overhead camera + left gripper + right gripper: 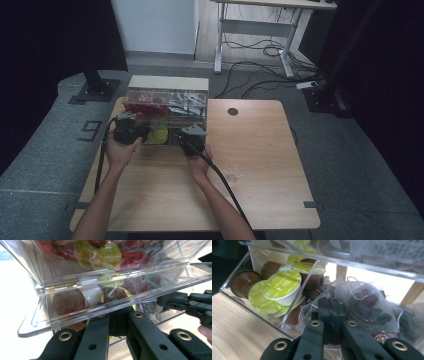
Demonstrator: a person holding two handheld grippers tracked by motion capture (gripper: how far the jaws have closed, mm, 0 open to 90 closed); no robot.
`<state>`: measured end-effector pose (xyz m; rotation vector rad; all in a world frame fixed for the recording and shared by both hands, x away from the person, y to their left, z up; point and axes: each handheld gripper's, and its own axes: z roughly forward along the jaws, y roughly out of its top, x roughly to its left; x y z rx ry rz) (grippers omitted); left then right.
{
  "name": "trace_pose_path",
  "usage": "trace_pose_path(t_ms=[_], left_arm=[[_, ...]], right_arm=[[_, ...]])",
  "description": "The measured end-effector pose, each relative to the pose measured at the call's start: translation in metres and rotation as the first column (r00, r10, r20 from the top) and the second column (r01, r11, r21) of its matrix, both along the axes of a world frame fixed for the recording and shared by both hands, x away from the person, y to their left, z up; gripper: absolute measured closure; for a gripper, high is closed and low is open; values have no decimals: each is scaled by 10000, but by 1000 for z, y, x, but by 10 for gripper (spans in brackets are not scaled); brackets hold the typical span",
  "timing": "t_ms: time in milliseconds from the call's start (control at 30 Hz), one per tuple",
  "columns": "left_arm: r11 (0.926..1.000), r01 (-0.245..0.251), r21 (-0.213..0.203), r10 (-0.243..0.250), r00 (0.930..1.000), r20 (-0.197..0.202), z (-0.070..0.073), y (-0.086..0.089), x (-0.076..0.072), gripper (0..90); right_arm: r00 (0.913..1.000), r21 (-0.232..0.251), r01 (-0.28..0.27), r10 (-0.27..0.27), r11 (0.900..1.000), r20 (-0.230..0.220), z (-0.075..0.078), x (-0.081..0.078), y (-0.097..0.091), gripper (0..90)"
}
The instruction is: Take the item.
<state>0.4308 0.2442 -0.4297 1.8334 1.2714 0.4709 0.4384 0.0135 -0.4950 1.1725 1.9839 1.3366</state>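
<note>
The step in hand, as I judge it, is lifting a tea bag (pixel 367 305) out of the clear box (pixel 167 107) at the far left of the bench (pixel 260 170) while the box's front lid (pixel 75 315) is kept raised; to do it well, on the left of the box I should hold the lid steady and high enough that the opening stays free, without levering so hard that the light box slides or tips; on the right of the box I should draw the bag straight back toward me and a little upward, slowly, so its mesh and string do not snag on the neighbouring bags, drag a second one along, or catch the lid's lower edge; I should also stay clear of the divider, with the green-lidded capsules (pixel 283 287) just beyond it, so as not to knock them. My left tongs (pixel 117 313) are fully closed, their tips tucked right under the lid's front lip at the left part of the box; whether they pinch that lip or merely prop it from beneath I cannot tell. My right tongs (pixel 331 307) are closed too, reaching into the box's lower right compartment, and they look pinched on a fold of the tea bag's mesh, with the bag itself lying inside that compartment among others, beside the divider.
</note>
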Motion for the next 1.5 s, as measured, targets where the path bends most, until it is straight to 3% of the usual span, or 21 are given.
trace_pose_path(t_ms=[433,1000,1500], left_arm=[[10000,-69,-40,69,10000,-18,0,-1,0,899],[9999,-112,-2,112,9999,-33,-1,-2,1,899],[9999,-104,-6,104,9999,-34,-1,-4,0,899]], right_arm=[[9976,553,-420,388,9976,575,18,-23,-11,889],[9955,1232,-658,568,9902,753,24,-46,-32,890],[9923,1099,-955,859,9893,889,32,-61,-43,889]])
